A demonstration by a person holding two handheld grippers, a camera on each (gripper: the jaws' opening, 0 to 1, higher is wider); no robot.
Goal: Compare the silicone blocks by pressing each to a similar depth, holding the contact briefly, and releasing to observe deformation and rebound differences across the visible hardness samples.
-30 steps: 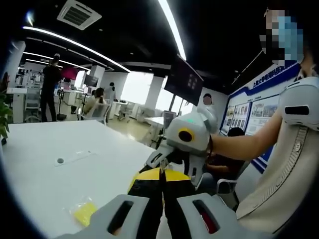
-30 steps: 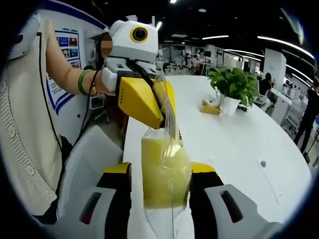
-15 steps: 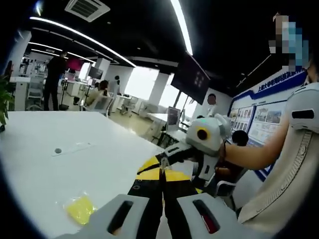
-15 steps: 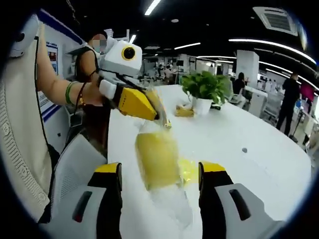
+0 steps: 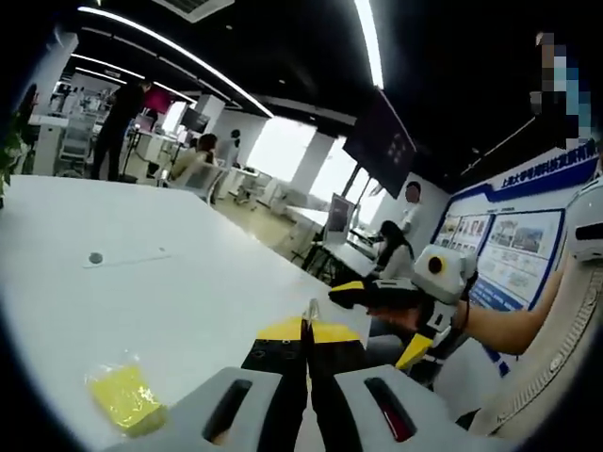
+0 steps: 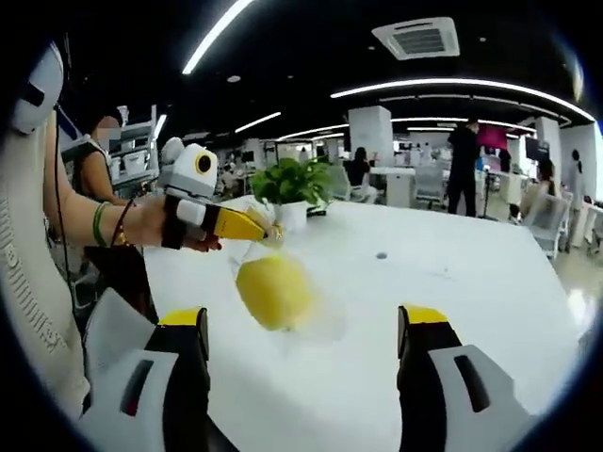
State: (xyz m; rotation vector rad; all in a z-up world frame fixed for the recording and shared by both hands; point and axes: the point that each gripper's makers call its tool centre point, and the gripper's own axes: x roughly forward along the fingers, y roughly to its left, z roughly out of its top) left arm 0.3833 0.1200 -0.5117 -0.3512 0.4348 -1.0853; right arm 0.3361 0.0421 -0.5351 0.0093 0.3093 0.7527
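In the right gripper view a yellow silicone block (image 6: 273, 287) hangs inside a clear plastic bag (image 6: 316, 320) over the white table (image 6: 452, 282). My left gripper (image 6: 268, 231) comes in from the left there, shut on the bag's top edge. My right gripper (image 6: 303, 320) is wide open and set back from the block, touching nothing. The left gripper view has my left gripper (image 5: 306, 328) shut on a thin sliver of bag, and the right gripper (image 5: 375, 325) open off to the right. A second bagged yellow block (image 5: 122, 395) lies on the table at lower left.
A potted green plant (image 6: 297, 184) stands on the table behind the left gripper. A small round port (image 5: 95, 257) sits in the tabletop. A person's arm (image 6: 122, 226) holds the left gripper. People and desks fill the far background.
My right gripper's jaws, which flanked the bagged block a second ago, have spread wide and drawn back. The block now hangs free from the left gripper.
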